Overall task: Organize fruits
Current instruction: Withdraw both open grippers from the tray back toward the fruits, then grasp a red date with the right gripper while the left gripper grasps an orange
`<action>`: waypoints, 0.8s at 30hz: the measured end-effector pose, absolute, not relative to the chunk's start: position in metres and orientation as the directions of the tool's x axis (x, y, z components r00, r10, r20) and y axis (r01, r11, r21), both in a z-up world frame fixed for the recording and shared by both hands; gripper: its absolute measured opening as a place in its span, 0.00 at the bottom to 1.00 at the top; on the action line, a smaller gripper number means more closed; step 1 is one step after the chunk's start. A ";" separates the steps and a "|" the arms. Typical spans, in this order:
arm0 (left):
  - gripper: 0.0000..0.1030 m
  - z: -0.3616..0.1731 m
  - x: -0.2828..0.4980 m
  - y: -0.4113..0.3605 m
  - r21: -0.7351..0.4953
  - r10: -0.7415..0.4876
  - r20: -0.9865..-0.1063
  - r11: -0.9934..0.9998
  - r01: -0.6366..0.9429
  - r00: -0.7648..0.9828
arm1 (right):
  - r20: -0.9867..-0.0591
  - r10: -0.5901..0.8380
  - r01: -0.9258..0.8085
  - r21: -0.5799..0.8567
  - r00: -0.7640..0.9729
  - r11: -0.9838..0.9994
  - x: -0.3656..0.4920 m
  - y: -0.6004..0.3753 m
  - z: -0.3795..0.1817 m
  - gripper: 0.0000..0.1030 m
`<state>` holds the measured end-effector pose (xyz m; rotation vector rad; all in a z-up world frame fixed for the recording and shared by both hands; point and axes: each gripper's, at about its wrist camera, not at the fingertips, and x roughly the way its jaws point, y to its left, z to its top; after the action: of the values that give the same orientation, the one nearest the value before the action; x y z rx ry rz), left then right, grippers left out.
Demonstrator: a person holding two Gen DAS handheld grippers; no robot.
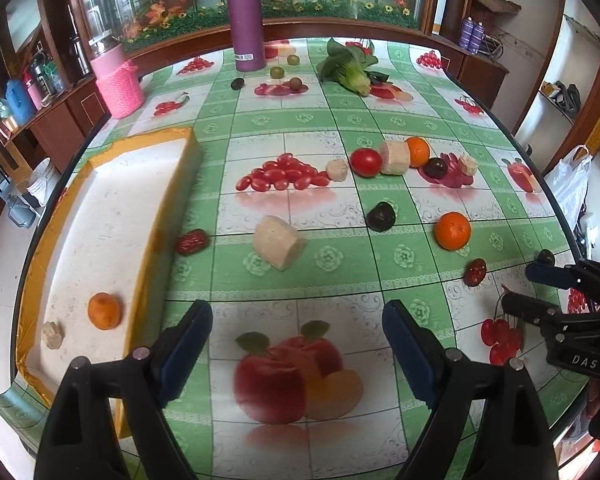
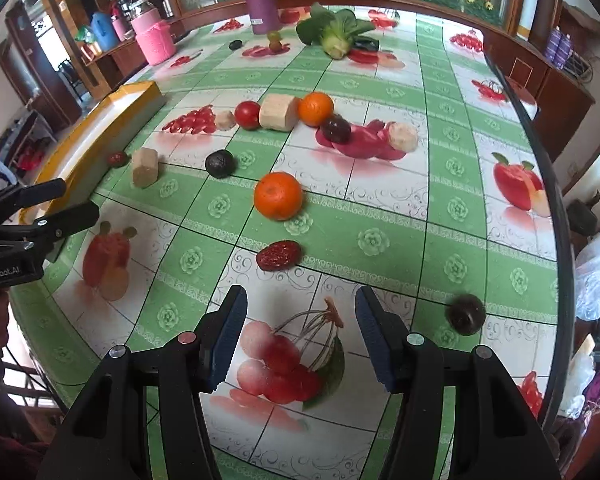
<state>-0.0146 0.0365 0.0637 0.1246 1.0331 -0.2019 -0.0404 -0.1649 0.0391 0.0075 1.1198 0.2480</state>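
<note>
Both grippers, left gripper (image 1: pixel 298 344) and right gripper (image 2: pixel 298 334), hover spread apart and empty above the desk (image 1: pixel 340 128). Oranges (image 2: pixel 278 195), dates (image 2: pixel 279 255) and other fruit lie scattered there. One orange (image 1: pixel 105 311) sits in the yellow-edged tray (image 1: pixel 148 138).

Tablecloth (image 1: pixel 340 280) green-and-white checked with printed red fruit; tray (image 1: pixel 140 216) at left of the frame white inside, yellow rim. Oranges (image 2: pixel 278 195) bright orange, tomato (image 2: pixel 247 114) red, dates (image 2: pixel 278 255) dark red, bottle (image 1: pixel 245 20) at top purple. Gripper pads (image 2: pixel 228 340) blue on black fingers.
</note>
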 end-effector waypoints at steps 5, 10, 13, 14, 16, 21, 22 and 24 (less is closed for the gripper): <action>0.86 0.061 -0.010 0.033 0.004 -0.096 -0.871 0.979 0.204 0.482 | -0.891 0.220 -0.269 0.116 0.397 0.956 -0.029 -0.152 0.030 0.54; 0.86 0.060 -0.006 0.033 0.005 -0.085 -0.872 0.983 0.184 0.482 | -0.899 0.257 -0.320 0.142 0.354 0.937 -0.018 -0.149 0.018 0.49; 0.86 0.058 -0.003 0.032 0.003 -0.084 -0.875 0.984 0.178 0.478 | -0.897 0.262 -0.345 0.134 0.357 0.929 -0.013 -0.146 0.016 0.38; 0.86 0.058 -0.002 0.032 0.004 -0.082 -0.875 0.984 0.177 0.477 | -0.897 0.260 -0.352 0.128 0.357 0.927 -0.012 -0.145 0.016 0.35; 0.86 0.057 0.002 0.029 0.009 -0.077 -0.877 0.984 0.177 0.474 | -0.896 0.268 -0.376 0.125 0.354 0.918 -0.011 -0.142 0.016 0.27; 0.86 0.052 0.011 0.016 0.001 -0.087 -0.889 0.981 0.193 0.450 | -0.884 0.291 -0.385 0.140 0.367 0.912 -0.013 -0.143 0.022 0.27; 0.86 0.051 0.013 0.011 0.005 -0.087 -0.891 0.980 0.201 0.446 | -0.877 0.292 -0.386 0.137 0.381 0.912 -0.016 -0.146 0.025 0.27; 0.86 0.051 0.016 -0.001 0.003 -0.099 -0.895 0.974 0.227 0.435 | -0.869 0.292 -0.387 0.129 0.399 0.913 -0.021 -0.149 0.031 0.27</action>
<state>0.0165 -0.0009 0.0508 0.1294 1.1030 -0.2041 -0.0205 -0.1492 0.0309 -0.0992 1.0779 0.4306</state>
